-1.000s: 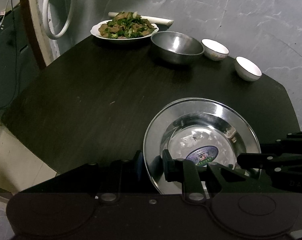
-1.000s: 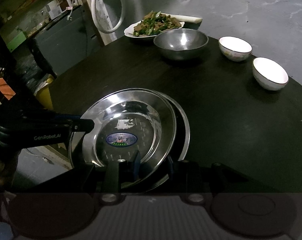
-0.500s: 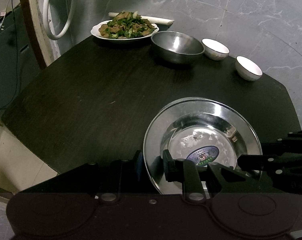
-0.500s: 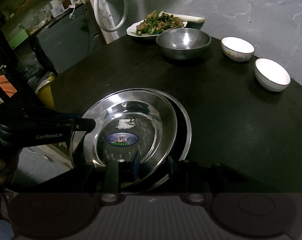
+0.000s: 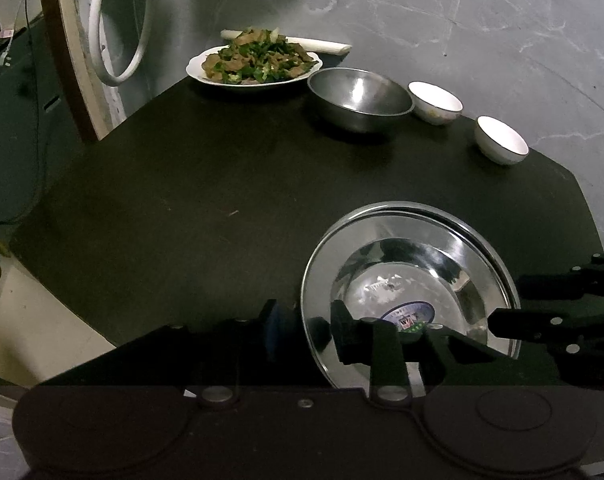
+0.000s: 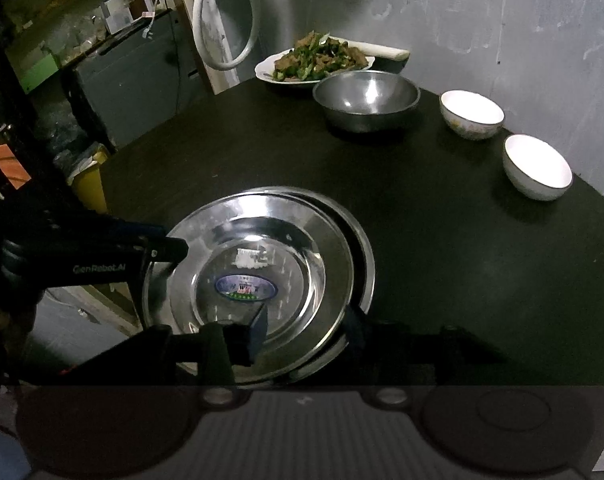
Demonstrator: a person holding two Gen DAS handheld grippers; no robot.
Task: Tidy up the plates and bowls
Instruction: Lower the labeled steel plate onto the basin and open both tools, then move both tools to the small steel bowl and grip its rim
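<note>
A steel plate (image 5: 405, 264) (image 6: 262, 248) with a blue sticker lies on a second steel plate (image 6: 361, 248) at the near edge of the dark table (image 5: 222, 184). My left gripper (image 5: 305, 326) is shut on the top plate's left rim. My right gripper (image 6: 305, 330) straddles the near rims with its fingers apart, and it shows in the left wrist view (image 5: 541, 304). A steel bowl (image 5: 359, 98) (image 6: 365, 98) and two white bowls (image 5: 435, 102) (image 5: 501, 140) stand at the far side.
A white plate of cooked food (image 5: 254, 64) (image 6: 313, 60) stands at the table's far edge beside the steel bowl. A white hose loop (image 5: 118, 40) hangs at the left. The grey wall (image 5: 461, 20) is behind the table. Floor and clutter (image 6: 82, 80) lie left.
My right gripper's fingers have spread wider around the plate rims. Both views have drawn slightly closer to the table. The plates have barely moved.
</note>
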